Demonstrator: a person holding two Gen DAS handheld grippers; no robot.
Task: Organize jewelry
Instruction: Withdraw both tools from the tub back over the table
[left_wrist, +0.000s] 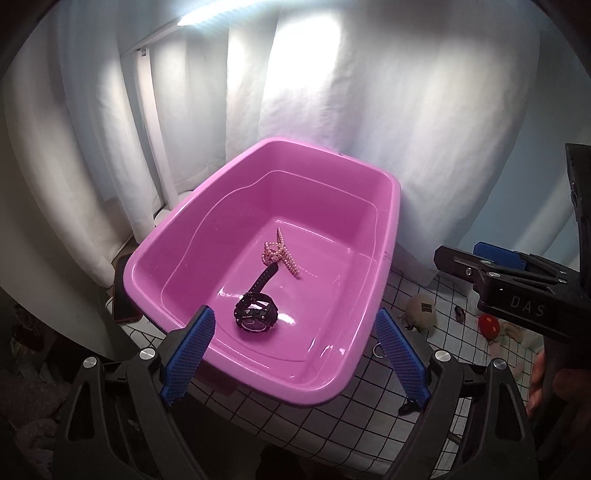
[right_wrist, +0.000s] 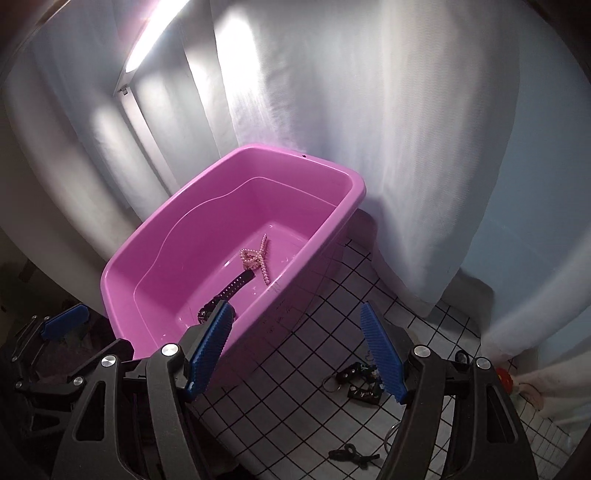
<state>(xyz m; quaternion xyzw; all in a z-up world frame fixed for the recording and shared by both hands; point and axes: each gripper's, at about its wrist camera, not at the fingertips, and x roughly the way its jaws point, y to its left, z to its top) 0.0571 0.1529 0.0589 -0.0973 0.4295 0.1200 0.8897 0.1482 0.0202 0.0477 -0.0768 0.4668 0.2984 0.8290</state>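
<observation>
Left gripper (left_wrist: 295, 347): jaws wide apart, nothing between the blue ribbed pads (left_wrist: 192, 350). Tips hang over the near rim of the pink plastic tub (left_wrist: 177, 236).

Black wristwatch (left_wrist: 255, 314): in the tub, on its floor, just beyond and between the left jaws; case nearest, strap running away toward the far wall.

Pearl bead strand (left_wrist: 280, 251): on the tub floor at the far end of the watch strap, touching or overlapping its tip; loosely bunched, with two straight ends crossing.

Right gripper (right_wrist: 299, 350): jaws apart, empty. Its left pad (right_wrist: 210, 343) stands in front of the tub's near corner and hides the watch case; its right pad stands over the grid-pattern cloth (right_wrist: 317, 325) beside the tub.

Dark keychain with ring (right_wrist: 354, 380): on the cloth, just inside and below the right gripper's right jaw, outside the tub.

Small black cord or tie (right_wrist: 351, 453): on the cloth, nearer than the keychain, between the right jaws' bases.

Beige pouch or soft item (left_wrist: 421, 310): on the cloth, right of the left gripper's right jaw, identity uncertain.

Red round object (left_wrist: 488, 325): farther right on the cloth, partly behind the other gripper's body.

White curtain (left_wrist: 332, 110): hangs behind the tub, well beyond both sets of jaws.

Dark flat device (left_wrist: 123, 288): left of the tub, beyond the left jaw, partly hidden by the rim.
</observation>
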